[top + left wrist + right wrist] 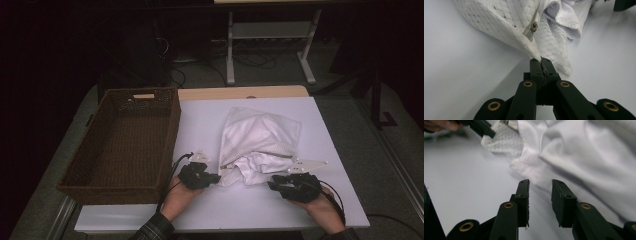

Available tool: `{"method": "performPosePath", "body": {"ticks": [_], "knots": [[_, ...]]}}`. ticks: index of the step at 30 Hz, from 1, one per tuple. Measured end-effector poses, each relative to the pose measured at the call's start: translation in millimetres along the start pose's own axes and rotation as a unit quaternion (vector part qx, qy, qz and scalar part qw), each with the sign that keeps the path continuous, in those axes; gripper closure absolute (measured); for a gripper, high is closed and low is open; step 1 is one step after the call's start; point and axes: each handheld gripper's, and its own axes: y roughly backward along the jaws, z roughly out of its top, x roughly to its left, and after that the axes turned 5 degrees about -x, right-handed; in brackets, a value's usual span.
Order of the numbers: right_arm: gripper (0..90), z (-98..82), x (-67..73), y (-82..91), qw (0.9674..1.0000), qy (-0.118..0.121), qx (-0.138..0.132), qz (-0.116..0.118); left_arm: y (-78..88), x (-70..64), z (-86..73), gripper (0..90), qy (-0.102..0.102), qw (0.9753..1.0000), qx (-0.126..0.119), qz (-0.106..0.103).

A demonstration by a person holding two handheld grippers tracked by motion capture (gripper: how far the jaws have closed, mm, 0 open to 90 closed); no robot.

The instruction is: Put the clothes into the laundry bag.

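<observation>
White tabletop (320, 150) carries everything. Clamped in the left gripper (541, 65) jaws is the lace edge of a white mesh laundry bag (260, 142), whose grey zipper (532, 29) is plain in the left gripper view. Right gripper (540, 188) jaws stand parted just short of the white garment (584, 152) spilling out. Left of the bag, a brown wicker basket (170, 130) sits empty.
</observation>
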Motion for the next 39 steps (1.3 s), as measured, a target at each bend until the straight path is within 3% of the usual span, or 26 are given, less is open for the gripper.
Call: {"method": "performPosePath", "body": {"ticks": [4,9,15,18,24,28,32,39], "knots": [[67.2,-3.4,3.0,-16.3,0.9997,0.005,0.02,0.012,-1.7,0.5,-0.4,89.4,0.0,1.0,0.003,-0.001],[65.9,5.1,10.2,-40.2,0.9993,0.023,0.018,0.023,-2.3,0.9,-0.6,89.4,-0.001,1.0,0.004,-0.002],[61.2,14.3,20.1,-58.4,0.9982,0.058,0.014,0.0,-3.1,0.0,-0.7,89.5,-0.003,1.0,0.007,-0.001],[63.2,16.1,25.1,-65.2,0.9962,0.082,0.02,-0.021,-3.3,0.2,-0.7,89.5,-0.003,1.0,0.008,-0.001],[81.6,22.9,28.3,-74.0,0.993,0.101,0.03,-0.053,-4.4,0.2,-1.2,89.5,-0.002,0.9999,0.011,-0.002],[86.3,26.0,27.7,-73.6,0.994,0.093,0.029,-0.05,-4.1,0.2,-1.3,89.5,-0.002,0.9999,0.011,-0.002],[87.1,32.7,24.6,-69.5,0.9968,0.07,0.008,-0.038,-3.9,0.5,-1.2,89.5,-0.002,0.9999,0.011,-0.003],[88.4,46.6,27.4,-80.8,0.9973,0.061,-0.006,-0.04,-3.6,-0.8,-0.8,89.5,-0.003,0.9999,0.01,-0.003]]}}
